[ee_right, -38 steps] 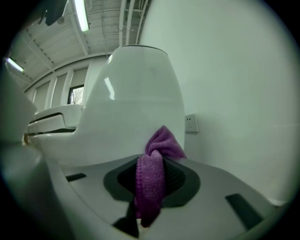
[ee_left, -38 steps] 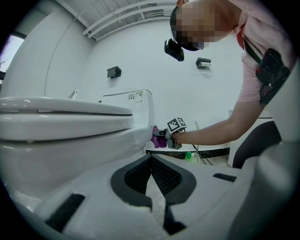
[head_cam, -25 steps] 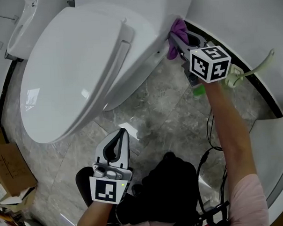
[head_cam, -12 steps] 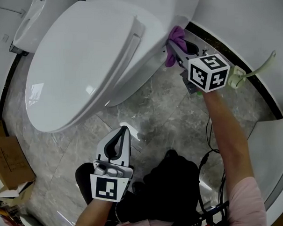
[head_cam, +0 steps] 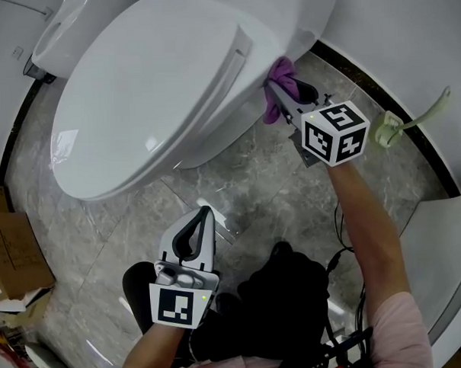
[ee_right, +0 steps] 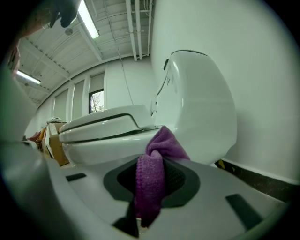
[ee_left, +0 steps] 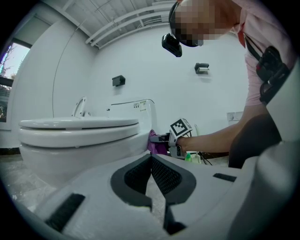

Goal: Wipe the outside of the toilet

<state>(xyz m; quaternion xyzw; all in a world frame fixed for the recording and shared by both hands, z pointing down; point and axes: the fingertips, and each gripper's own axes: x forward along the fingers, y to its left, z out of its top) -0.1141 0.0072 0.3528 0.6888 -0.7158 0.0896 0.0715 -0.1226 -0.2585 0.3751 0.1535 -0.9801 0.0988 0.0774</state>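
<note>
A white toilet (head_cam: 158, 91) with its lid down fills the upper left of the head view. My right gripper (head_cam: 281, 89) is shut on a purple cloth (head_cam: 276, 86) and presses it against the toilet's right side, below the seat. In the right gripper view the purple cloth (ee_right: 152, 180) hangs bunched between the jaws, with the toilet bowl (ee_right: 108, 140) just behind it. My left gripper (head_cam: 200, 223) hangs low over the floor, shut and empty. From the left gripper view I see the toilet (ee_left: 79, 136) and the purple cloth (ee_left: 153, 143) at its side.
Grey marble floor tiles (head_cam: 238, 179) lie around the toilet. A pale green brush handle (head_cam: 411, 118) leans by the curved white wall at right. A cardboard box (head_cam: 16, 253) sits at the left edge. Black cables (head_cam: 343, 235) trail beside my right arm.
My right gripper has slid the purple cloth forward and a little down along the toilet's side. The left gripper has held still.
</note>
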